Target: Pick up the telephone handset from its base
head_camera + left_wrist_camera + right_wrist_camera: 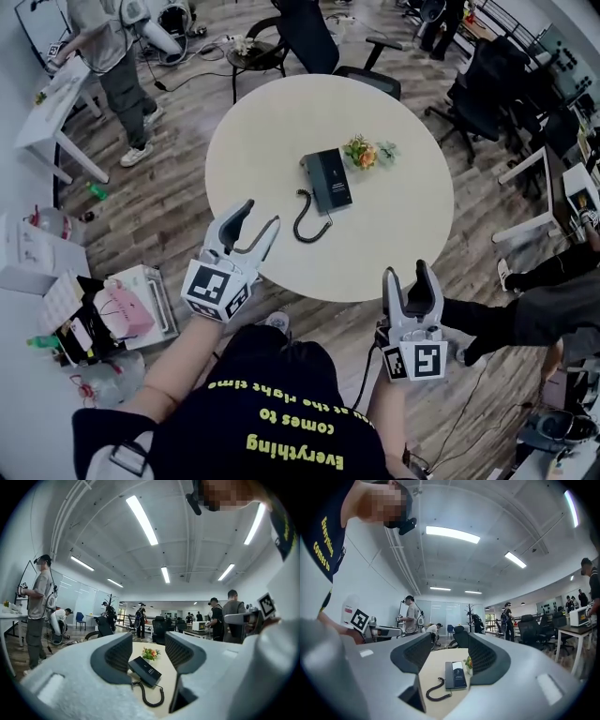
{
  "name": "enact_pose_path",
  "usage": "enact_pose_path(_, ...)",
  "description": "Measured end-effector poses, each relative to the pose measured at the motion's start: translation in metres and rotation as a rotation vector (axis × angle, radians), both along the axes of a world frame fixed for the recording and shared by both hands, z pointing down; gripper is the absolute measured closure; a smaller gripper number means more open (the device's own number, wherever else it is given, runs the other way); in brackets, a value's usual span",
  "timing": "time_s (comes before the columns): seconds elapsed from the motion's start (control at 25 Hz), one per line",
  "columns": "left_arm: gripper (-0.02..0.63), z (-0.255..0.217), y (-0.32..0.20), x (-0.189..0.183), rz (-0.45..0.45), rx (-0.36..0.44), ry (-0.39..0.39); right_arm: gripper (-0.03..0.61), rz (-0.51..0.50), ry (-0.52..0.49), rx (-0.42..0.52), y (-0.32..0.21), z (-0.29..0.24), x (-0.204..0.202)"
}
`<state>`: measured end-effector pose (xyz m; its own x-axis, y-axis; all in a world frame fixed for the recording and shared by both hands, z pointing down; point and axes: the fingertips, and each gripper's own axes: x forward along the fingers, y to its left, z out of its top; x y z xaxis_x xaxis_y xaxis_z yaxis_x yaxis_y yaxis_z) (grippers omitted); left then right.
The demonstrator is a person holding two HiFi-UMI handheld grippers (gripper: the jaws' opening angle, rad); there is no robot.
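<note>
I see a flat black phone [328, 180], its coiled cord [309, 217] trailing, mid-frame on the round pale bench [262, 122]. Around it are wood floor [169, 206] and chairs [309, 37]. My left tongs [262, 214] and right tongs [406, 270] gape empty.

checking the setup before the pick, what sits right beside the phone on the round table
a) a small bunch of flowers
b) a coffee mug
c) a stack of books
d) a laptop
a: the head view shows a small bunch of flowers lying right beside the telephone on the round table, and both gripper views show it there too.
</note>
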<state>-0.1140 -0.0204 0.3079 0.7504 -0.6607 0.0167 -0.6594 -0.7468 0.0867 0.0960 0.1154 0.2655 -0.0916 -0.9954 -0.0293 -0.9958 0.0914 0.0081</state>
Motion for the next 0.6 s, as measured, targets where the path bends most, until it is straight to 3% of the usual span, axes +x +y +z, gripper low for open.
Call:
enact_pose_path(0.36, 0.396, 0.029, -0.042, 0.018, -0.030, -0.079, -0.028, 0.331, -0.054, -0.040, -0.079, -0.050, 0.029, 0.020)
enact_pose_path(0.6, 0.396, 0.026, -0.071, 0.051, -0.091, -0.071, -0.047, 0.330, -0.130, -0.040, -0.076, -0.095, 0.027, 0.060)
